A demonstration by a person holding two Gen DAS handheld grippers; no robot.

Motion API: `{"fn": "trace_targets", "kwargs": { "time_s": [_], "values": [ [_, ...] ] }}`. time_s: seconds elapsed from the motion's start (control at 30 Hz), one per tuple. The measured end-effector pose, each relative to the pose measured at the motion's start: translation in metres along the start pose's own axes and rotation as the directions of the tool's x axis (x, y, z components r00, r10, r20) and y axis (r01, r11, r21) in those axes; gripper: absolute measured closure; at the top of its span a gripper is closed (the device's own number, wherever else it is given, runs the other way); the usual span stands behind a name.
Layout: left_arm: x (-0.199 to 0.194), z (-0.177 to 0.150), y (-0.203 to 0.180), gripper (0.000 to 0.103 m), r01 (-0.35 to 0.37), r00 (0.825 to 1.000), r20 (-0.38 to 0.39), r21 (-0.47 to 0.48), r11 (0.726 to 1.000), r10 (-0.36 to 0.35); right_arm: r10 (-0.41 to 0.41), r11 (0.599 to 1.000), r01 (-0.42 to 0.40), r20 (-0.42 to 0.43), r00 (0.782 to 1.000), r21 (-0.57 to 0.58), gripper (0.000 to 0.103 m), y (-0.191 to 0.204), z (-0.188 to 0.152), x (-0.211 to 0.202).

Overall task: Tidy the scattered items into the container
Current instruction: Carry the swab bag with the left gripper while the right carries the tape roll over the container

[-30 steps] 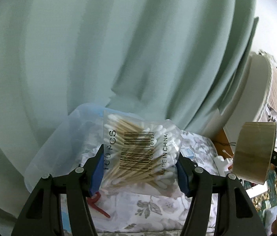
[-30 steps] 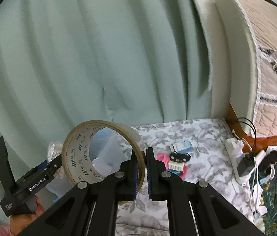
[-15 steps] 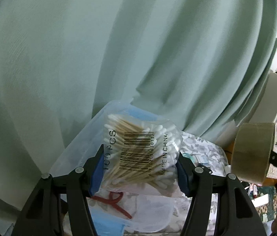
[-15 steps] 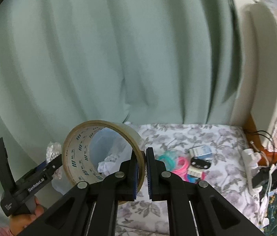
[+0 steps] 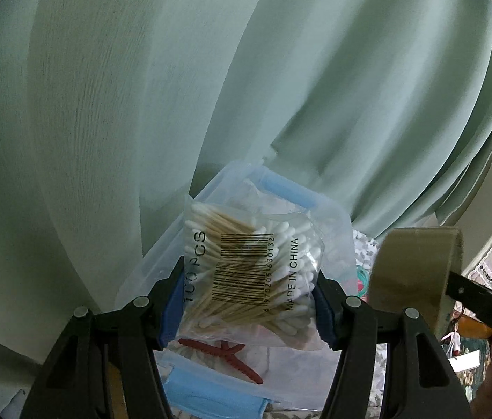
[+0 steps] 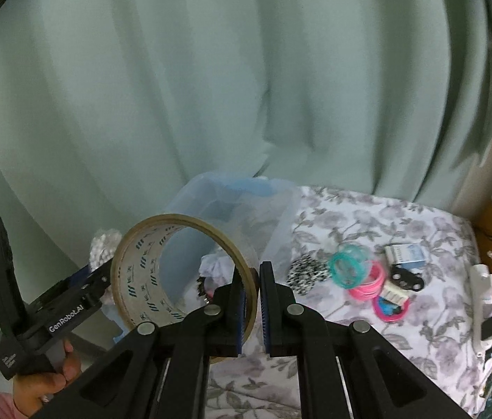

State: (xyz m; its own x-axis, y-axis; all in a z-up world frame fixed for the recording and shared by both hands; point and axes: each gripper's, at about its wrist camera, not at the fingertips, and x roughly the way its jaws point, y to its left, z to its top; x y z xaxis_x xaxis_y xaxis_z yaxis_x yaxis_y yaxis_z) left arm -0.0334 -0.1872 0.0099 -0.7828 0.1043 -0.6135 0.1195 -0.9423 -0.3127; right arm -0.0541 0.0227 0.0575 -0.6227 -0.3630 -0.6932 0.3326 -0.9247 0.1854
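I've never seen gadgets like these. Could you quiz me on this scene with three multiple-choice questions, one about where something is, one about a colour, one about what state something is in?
1. Where is the red hair clip?
A. inside the clear container
B. on the flowered cloth
C. in a gripper

2. What colour is the curtain?
A. yellow
B. pale green
C. red

3. What is the right gripper doing?
A. standing wide open
B. clamped on the tape roll
C. holding a cotton swab bag

Answers: 1 A, it lies on the container's floor below the cotton swab bag; 2 B, green folds fill the background; 3 B, its fingers pinch the roll's wall.
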Motion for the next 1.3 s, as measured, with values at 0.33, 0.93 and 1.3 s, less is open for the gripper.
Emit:
{"fn": "trace_targets", "kwargs": {
  "time_s": [0.33, 0.93, 1.3],
  "values": [
    [0.012, 0.001, 0.014, 0.039, -0.006, 0.999, -0.031, -0.003, 1.0, 0.006, 0.037, 0.999, -0.039, -0.065, 0.997, -0.024, 0.094, 0.013, 0.003, 0.035],
    [0.02, 0.005, 0.021, 0.039, -0.012, 0.997, -0.076, 0.0, 1.0, 0.012, 0.05, 0.998, -0.055, -0.136, 0.989, -0.037, 0.092, 0.019, 0.005, 0.076],
    [0.017, 0.01, 0.023, 0.039, -0.012, 0.997, -0.072, 0.002, 1.0, 0.012, 0.048, 0.998, -0.053, -0.128, 0.991, -0.034, 0.089, 0.019, 0.008, 0.08]
  ]
}}
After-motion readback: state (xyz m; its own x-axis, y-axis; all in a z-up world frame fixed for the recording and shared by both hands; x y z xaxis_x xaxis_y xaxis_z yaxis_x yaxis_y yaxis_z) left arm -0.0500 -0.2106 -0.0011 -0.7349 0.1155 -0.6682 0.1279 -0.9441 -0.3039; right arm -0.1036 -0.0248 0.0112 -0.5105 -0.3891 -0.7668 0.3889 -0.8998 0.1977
